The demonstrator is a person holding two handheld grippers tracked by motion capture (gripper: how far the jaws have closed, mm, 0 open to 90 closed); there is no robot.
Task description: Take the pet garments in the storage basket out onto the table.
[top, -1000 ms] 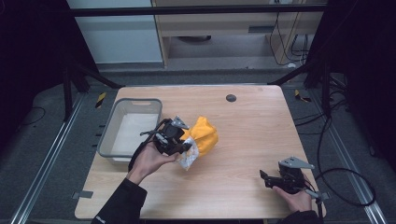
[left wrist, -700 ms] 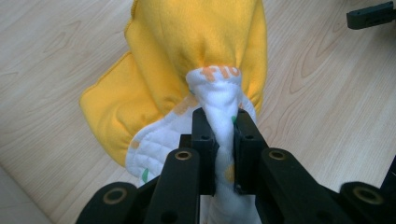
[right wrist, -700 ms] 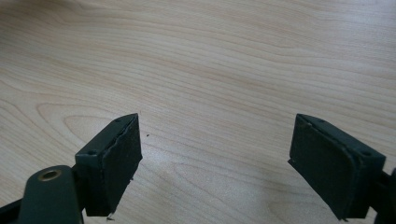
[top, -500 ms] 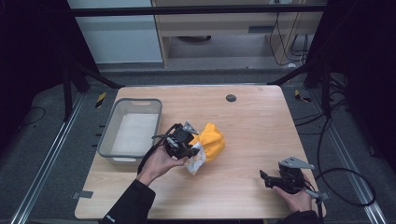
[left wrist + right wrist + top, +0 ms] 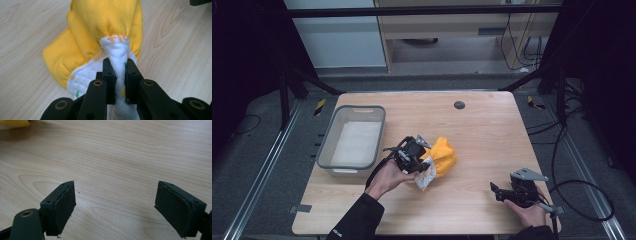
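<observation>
A yellow cloth with a white quilted lining (image 5: pixel 442 157) (image 5: pixel 100 30) lies bunched near the middle of the wooden table. My left gripper (image 5: pixel 419 162) (image 5: pixel 118 72) is shut on a fold of its white lining, and the yellow part spreads away beyond the jaws onto the table. My right gripper (image 5: pixel 497 191) (image 5: pixel 115 205) rests low at the table's near right, open, with bare wood between its pads (image 5: pixel 62 205). A yellow edge of the cloth (image 5: pixel 13 122) shows at the top left corner of the right gripper view.
A grey plastic bin (image 5: pixel 332 145) with a white bottom stands at the table's left side, just left of my left hand. A small dark round hole (image 5: pixel 459 105) sits in the tabletop at the back. Cables trail on the floor to the right.
My left gripper has carried the cloth rightward and toward the near edge, lower onto the table. The right gripper has not moved.
</observation>
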